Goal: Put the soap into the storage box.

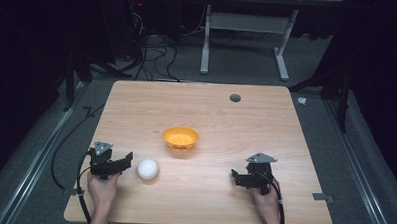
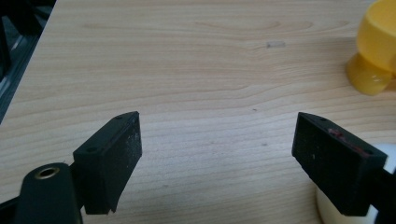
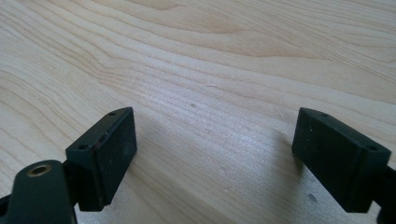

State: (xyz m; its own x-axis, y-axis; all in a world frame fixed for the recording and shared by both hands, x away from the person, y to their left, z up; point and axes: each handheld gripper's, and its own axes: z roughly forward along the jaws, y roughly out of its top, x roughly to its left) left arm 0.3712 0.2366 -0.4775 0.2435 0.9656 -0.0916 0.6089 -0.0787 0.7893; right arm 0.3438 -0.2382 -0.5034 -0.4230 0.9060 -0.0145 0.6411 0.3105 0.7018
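One white ball (image 1: 148,169), one orange bowl (image 1: 180,137), two grippers, left (image 1: 127,161) and right (image 1: 234,176), both agape.

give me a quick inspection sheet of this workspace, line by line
surface: light wooden table, with a dark round hole near the far edge
job's things: white round ball beside the left tool; orange plastic bowl upright at the centre, apart from the ball
clutter: nothing seen
grippers: left tool open, nothing between its jaws; right tool open over bare wood
cables: one black cable trails from the left tool, loose cables lie on the floor beyond
surroundings: grey carpet, white frame legs behind the table, dark room
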